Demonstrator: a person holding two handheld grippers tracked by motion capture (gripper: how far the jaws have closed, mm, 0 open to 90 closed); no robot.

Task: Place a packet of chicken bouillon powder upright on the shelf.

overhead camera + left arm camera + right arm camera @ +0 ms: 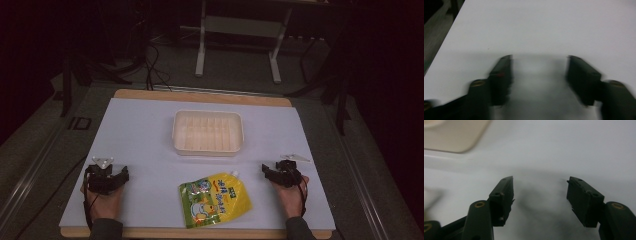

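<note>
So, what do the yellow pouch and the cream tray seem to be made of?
The yellow pouch looks like soft plastic film with a glossy finish: it lies flat, catches light, carries printed pictures and has a small white spout at one corner. The cream tray seems to be rigid moulded plastic, fairly matt: rounded corners, a rolled rim and a ribbed floor suggest this, though the dim light leaves it open.

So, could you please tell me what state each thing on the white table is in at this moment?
Yellow spouted plastic pouch: lying flat, cap on, untouched.
Cream rectangular plastic tray: upright, empty.
Left gripper: jaws open, nothing between them.
Right gripper: jaws open, nothing between them.
</note>
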